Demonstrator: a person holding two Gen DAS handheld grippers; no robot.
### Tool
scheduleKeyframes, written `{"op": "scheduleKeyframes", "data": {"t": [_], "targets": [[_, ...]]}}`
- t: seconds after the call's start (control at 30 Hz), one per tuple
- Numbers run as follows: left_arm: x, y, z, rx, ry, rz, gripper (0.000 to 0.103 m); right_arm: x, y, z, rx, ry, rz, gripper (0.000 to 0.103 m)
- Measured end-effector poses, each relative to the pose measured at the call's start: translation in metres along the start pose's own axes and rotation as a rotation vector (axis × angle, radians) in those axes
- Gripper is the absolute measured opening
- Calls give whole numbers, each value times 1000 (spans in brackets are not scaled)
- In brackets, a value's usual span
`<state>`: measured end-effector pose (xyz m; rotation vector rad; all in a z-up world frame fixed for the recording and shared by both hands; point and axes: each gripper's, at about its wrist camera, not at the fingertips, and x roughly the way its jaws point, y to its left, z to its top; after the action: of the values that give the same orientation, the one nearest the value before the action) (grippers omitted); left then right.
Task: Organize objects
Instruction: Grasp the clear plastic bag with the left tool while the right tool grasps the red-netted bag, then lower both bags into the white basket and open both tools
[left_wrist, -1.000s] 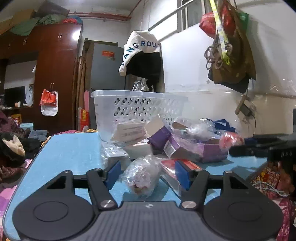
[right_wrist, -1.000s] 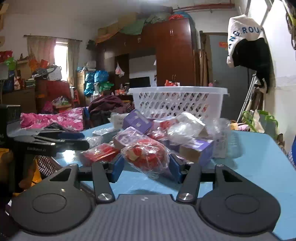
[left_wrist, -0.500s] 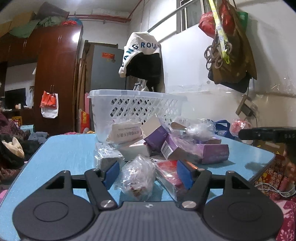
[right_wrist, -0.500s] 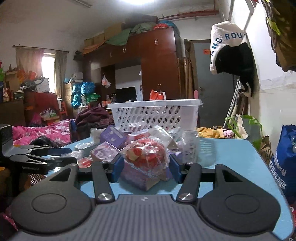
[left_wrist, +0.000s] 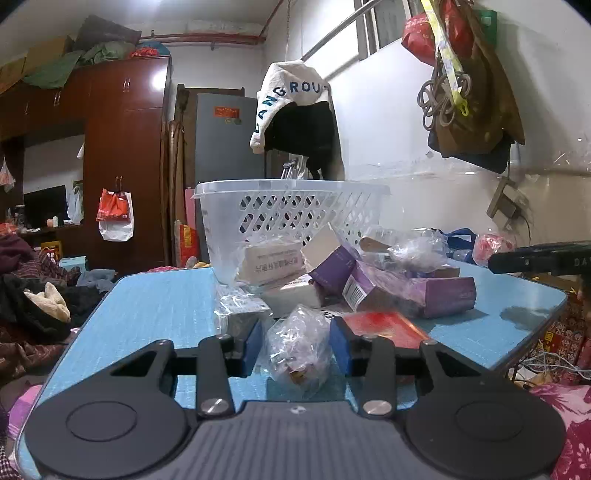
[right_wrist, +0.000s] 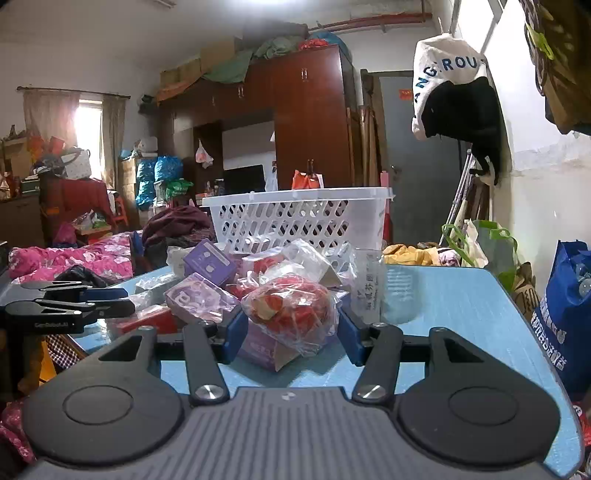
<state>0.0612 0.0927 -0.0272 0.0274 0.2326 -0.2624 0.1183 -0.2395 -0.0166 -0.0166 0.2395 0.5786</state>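
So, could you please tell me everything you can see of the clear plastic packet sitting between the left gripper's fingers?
The clear packet is a small bag of crinkled, glossy transparent film, knotted or gathered at the top, with pale and brownish contents that I cannot identify. It stands roughly upright on the blue table, between the blue pads of the left gripper, whose jaws have just been closing on it; the pads look to touch its sides. Behind it lie a red flat pack and purple boxes.
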Motion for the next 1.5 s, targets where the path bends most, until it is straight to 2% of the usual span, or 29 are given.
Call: {"op": "scheduleKeyframes", "data": {"t": [0.1, 0.17, 0.23, 0.3, 0.53, 0.7, 0.83, 0.93, 1.0, 1.13, 1.27, 1.3, 1.37, 1.43, 1.47, 1.5], "targets": [[-1, 1, 0, 7, 10, 8, 48, 0, 0, 0, 2, 3, -6, 57], [5, -4, -1, 35, 47, 16, 49, 0, -1, 1, 5, 2, -5, 57], [9, -6, -5, 41, 70, -6, 49, 1, 0, 1, 3, 4, -5, 57], [5, -5, -6, 27, 42, -8, 46, 1, 0, 1, 1, 7, -6, 57], [-11, -3, 8, 20, -54, 15, 45, 0, 0, 3, 0, 3, -10, 57], [-3, 4, 52, -11, -116, 1, 45, 9, 6, 23, -53, -10, -21, 56], [26, 7, 112, -22, -146, -17, 45, 34, 7, 74, -86, -57, -25, 56], [66, 11, 154, -42, -117, -17, 45, 66, 8, 119, -122, -99, -57, 56], [98, 14, 177, -54, -77, -14, 45, 96, 6, 146, -131, -77, -79, 56], [150, 22, 191, -93, 31, 2, 45, 156, -10, 175, -107, 21, -110, 56], [176, 25, 188, -88, 81, 10, 48, 185, -17, 173, -105, 91, -119, 57], [182, 25, 187, -85, 94, 27, 63, 189, -16, 172, -122, 106, -119, 58], [186, 28, 184, -96, 110, 50, 87, 193, -14, 170, -142, 125, -144, 71], [174, 33, 179, -113, 95, 36, 87, 182, -10, 168, -136, 83, -200, 99], [160, 33, 174, -107, 72, 31, 87, 170, -9, 165, -123, 61, -196, 103], [144, 31, 169, -91, 51, 41, 87, 155, -11, 160, -105, 40, -154, 103]]}}
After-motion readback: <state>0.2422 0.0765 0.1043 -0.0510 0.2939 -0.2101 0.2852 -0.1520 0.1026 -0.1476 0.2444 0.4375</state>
